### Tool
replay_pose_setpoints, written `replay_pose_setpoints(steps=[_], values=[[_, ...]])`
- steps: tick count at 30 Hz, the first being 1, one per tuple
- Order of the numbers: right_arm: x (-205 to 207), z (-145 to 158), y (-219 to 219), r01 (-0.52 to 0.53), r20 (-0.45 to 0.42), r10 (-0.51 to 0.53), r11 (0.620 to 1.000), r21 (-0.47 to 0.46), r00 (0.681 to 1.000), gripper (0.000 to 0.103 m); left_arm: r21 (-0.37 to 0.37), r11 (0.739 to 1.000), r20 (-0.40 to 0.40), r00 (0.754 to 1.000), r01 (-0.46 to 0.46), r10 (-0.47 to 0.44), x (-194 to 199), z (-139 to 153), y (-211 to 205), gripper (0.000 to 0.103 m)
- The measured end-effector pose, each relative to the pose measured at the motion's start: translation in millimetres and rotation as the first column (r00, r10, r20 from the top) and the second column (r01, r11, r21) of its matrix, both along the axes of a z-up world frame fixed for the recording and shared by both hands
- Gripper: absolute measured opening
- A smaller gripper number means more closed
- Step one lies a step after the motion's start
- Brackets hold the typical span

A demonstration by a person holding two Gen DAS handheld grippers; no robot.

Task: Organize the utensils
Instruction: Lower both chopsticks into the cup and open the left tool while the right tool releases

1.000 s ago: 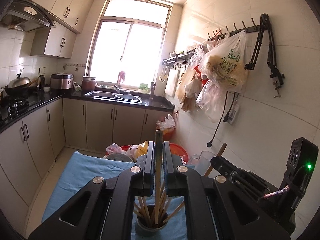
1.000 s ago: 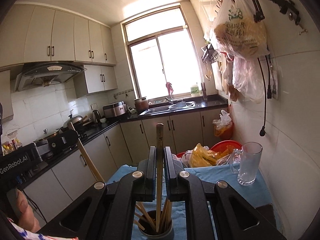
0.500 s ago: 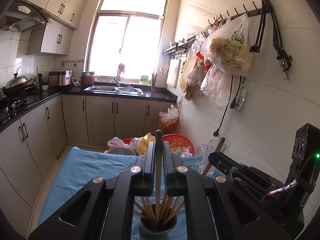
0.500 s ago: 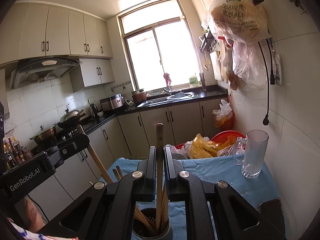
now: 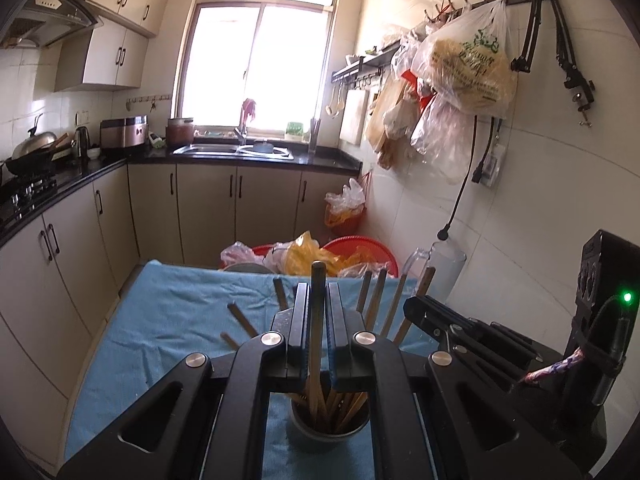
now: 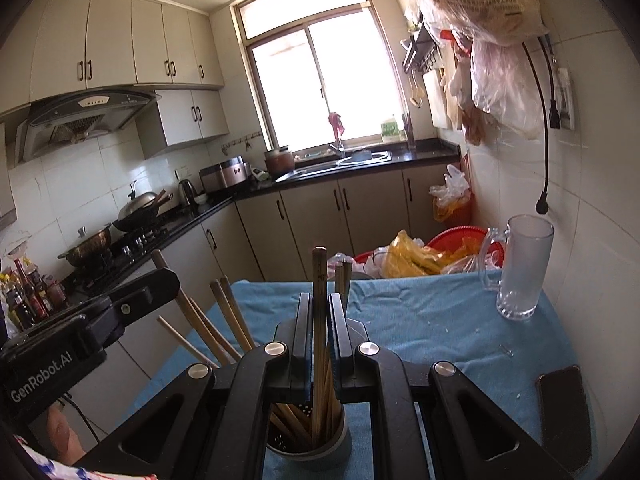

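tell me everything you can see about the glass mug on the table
The glass mug is a tall, clear, slightly frosted tankard with a thick base and a handle on its left side. It stands upright and looks empty, near the far right corner of the blue cloth, close to the tiled wall. Nothing touches it but the cloth beneath.

White-tiled kitchen. A bright window point(image 5: 260, 60) lies ahead above the sink point(image 5: 236, 150); cream cabinets point(image 6: 120, 44) and range hood point(image 6: 80, 120) stand left. Bags point(image 5: 468, 64) hang right.
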State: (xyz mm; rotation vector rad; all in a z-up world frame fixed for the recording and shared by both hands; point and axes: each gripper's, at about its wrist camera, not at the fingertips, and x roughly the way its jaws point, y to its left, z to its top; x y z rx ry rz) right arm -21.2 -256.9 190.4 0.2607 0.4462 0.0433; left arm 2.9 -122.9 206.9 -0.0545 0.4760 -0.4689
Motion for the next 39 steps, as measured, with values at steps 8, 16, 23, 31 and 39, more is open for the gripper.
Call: replay_pose_setpoints(steps=[8, 16, 23, 31, 39], values=[[3, -12, 2, -0.008, -0.030, 0.008, 1.000, 0.002, 1.000, 0.008, 0.020, 1.000, -0.038, 0.999, -0.007, 0.008, 0, -19, 3, 0.007], [3, -15, 6, -0.011, -0.033, 0.011, 1.000, -0.001, 0.999, 0.008, 0.037, 0.999, -0.031, 0.999, -0.014, 0.016, -6, -24, 7, 0.007], [3, -16, 4, -0.007, -0.035, 0.006, 1.000, -0.003, 0.999, 0.008, 0.040, 0.999, -0.044, 0.999, -0.015, 0.017, -6, -27, 7, 0.007], [1, -15, 4, -0.007, -0.031, 0.007, 1.000, 0.003, 1.000, 0.008, 0.043, 0.999, -0.028, 1.000, -0.009, 0.011, -11, -22, 6, 0.007], [-4, -6, 4, -0.005, -0.002, 0.005, 1.000, 0.008, 1.000, 0.008, 0.035, 0.999, -0.016, 1.000, -0.008, 0.009, -16, -17, 7, 0.007]])
